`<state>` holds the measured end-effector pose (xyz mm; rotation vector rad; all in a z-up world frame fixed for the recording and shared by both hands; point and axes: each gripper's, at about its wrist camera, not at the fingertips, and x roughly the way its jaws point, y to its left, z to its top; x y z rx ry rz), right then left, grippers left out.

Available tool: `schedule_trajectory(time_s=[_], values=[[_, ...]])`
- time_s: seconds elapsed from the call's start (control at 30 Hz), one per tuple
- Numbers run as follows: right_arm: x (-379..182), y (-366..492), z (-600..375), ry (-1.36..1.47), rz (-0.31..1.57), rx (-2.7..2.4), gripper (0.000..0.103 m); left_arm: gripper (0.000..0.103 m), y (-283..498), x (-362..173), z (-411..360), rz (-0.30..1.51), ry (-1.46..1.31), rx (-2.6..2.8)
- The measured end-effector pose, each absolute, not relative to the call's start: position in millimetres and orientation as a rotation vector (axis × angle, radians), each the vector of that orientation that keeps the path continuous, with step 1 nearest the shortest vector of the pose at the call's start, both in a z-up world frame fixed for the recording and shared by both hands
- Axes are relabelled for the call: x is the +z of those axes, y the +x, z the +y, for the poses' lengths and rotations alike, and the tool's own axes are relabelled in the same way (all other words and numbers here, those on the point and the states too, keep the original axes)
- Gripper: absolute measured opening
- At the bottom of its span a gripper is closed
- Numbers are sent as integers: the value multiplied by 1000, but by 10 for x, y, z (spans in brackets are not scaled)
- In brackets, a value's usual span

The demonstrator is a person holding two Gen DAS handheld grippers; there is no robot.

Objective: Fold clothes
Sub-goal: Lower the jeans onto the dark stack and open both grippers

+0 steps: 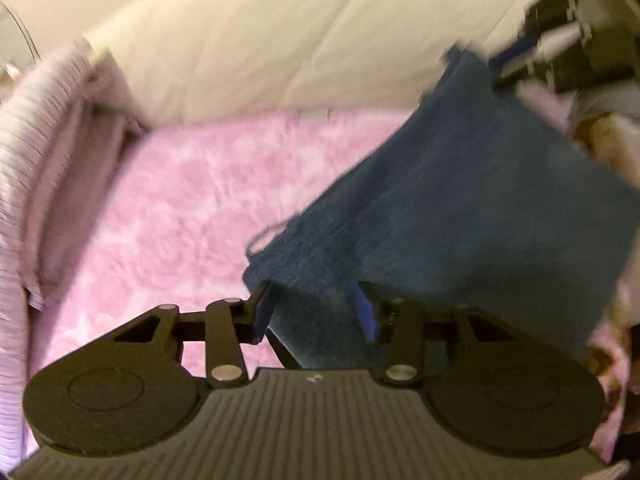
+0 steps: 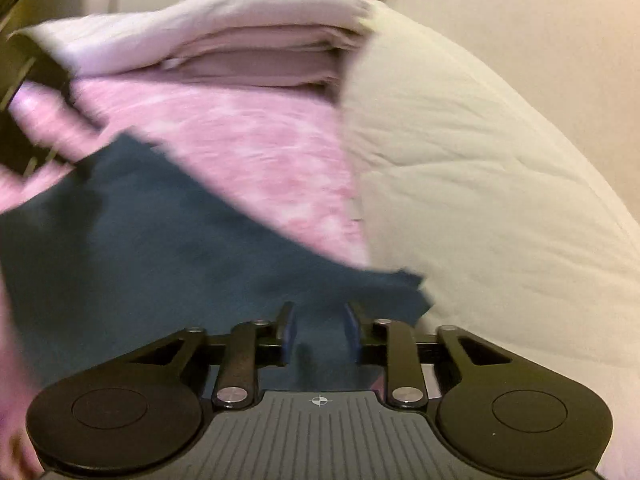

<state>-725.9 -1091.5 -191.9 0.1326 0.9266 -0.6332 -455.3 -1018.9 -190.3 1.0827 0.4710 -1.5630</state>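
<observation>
Pink fuzzy blanket covers the work surface; a cream quilted comforter runs along its far edge, and a folded stack of pale lilac linens sits at the far left corner in the right wrist view. Both views are motion-blurred.

Dark teal cloth lies spread on the pink blanket. Left wrist view: the cloth fills the right half of the frame, its near left corner reaching in between the fingers of the left gripper. Jaws stand apart, blue pads visible on both sides, with the fabric loose in the gap; not clamped.

Right wrist view: the cloth spreads to the left and ahead of the right gripper, with a ragged corner just past the right finger, next to the comforter. The jaws are also parted, the cloth lying between and under the pads without being pinched. Left gripper appears at the far left edge, over the cloth's far corner.
</observation>
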Motion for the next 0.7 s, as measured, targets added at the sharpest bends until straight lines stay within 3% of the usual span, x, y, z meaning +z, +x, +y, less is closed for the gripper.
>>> schedule_trajectory(time_s=[0.27, 0.57, 0.7], values=[[-2136, -7244, -11809, 418, 889, -696, 21, 43, -4526, -2181, -10346, 480, 1069, -1569], [-1584, -7553, -10821, 406, 838, -651, 21, 43, -4509, -1532, -9504, 427, 994, -1664], [-1589, -7552, -10190, 380, 867, -595, 21, 43, -4668, -1617, -9109, 453, 1015, -1728]])
